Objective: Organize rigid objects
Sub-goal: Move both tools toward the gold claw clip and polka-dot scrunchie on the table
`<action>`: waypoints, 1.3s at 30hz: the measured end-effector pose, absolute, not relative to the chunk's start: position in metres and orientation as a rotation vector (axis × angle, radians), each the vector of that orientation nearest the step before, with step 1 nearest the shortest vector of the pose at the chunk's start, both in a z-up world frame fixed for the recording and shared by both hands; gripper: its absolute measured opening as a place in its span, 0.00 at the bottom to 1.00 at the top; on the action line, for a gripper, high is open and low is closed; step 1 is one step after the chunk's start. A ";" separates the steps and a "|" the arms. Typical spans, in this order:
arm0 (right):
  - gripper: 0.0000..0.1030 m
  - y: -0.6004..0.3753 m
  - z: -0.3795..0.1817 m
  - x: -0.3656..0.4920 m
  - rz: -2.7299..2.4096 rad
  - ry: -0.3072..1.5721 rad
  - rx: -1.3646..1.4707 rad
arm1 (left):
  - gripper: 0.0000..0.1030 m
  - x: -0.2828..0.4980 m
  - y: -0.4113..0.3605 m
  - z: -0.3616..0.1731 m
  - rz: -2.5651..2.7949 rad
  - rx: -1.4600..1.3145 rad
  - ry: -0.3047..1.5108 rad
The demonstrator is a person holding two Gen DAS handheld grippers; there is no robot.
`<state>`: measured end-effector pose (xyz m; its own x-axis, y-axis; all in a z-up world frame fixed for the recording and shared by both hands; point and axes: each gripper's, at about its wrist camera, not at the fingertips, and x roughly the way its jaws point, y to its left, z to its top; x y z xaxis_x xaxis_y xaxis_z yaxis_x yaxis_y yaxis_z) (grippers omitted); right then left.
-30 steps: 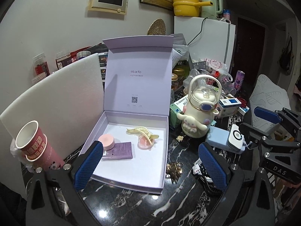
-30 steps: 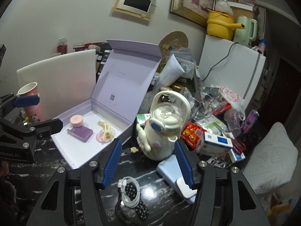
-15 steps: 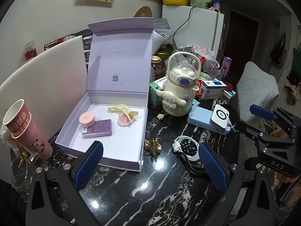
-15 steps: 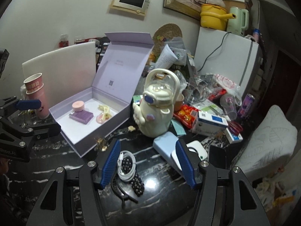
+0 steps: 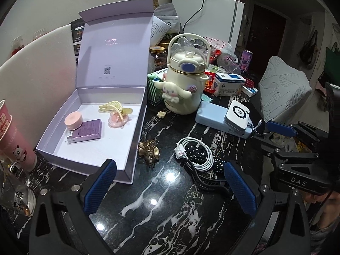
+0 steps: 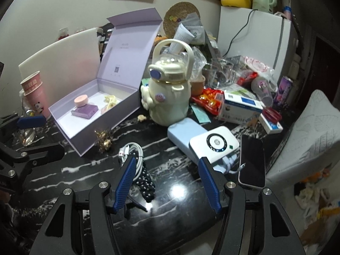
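Both grippers hover over the black marbled desk (image 5: 170, 201); the left gripper (image 5: 169, 186) and right gripper (image 6: 167, 182) each hold their fingers spread, gripping nothing. The gold hair claw (image 5: 148, 149) lies on the desk just beside the open lilac box (image 5: 131, 148).

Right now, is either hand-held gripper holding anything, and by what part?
Nothing is held: the left hand-held gripper and right hand-held gripper are both open and empty.
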<state>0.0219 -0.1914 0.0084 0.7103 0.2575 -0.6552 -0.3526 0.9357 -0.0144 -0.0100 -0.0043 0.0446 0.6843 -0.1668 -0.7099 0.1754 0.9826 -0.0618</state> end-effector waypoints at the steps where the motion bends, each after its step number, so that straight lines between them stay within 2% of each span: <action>1: 0.59 -0.192 0.005 0.024 0.345 0.712 -0.141 | 1.00 -0.010 -0.006 0.043 -0.193 0.014 0.793; 16: 0.59 -0.195 -0.032 0.052 0.397 0.788 -0.120 | 0.99 0.008 -0.003 0.006 -0.156 -0.077 0.803; 19: 0.59 -0.199 -0.035 0.058 0.400 0.794 -0.106 | 0.94 0.014 -0.007 -0.001 -0.154 -0.089 0.804; 21: 0.59 -0.203 -0.038 0.063 0.399 0.801 -0.098 | 0.85 0.019 -0.010 -0.005 -0.151 -0.094 0.809; 23: 0.59 -0.206 -0.040 0.068 0.395 0.807 -0.093 | 0.72 0.024 -0.014 -0.010 -0.140 -0.100 0.814; 24: 0.59 -0.209 -0.041 0.071 0.393 0.812 -0.088 | 0.71 0.027 -0.015 -0.013 -0.137 -0.106 0.819; 37: 0.59 -0.228 -0.055 0.097 0.401 0.842 -0.044 | 0.70 0.063 -0.008 -0.040 -0.038 -0.210 0.893; 39: 0.59 -0.228 -0.056 0.099 0.409 0.838 -0.043 | 0.67 0.067 -0.007 -0.044 -0.031 -0.227 0.902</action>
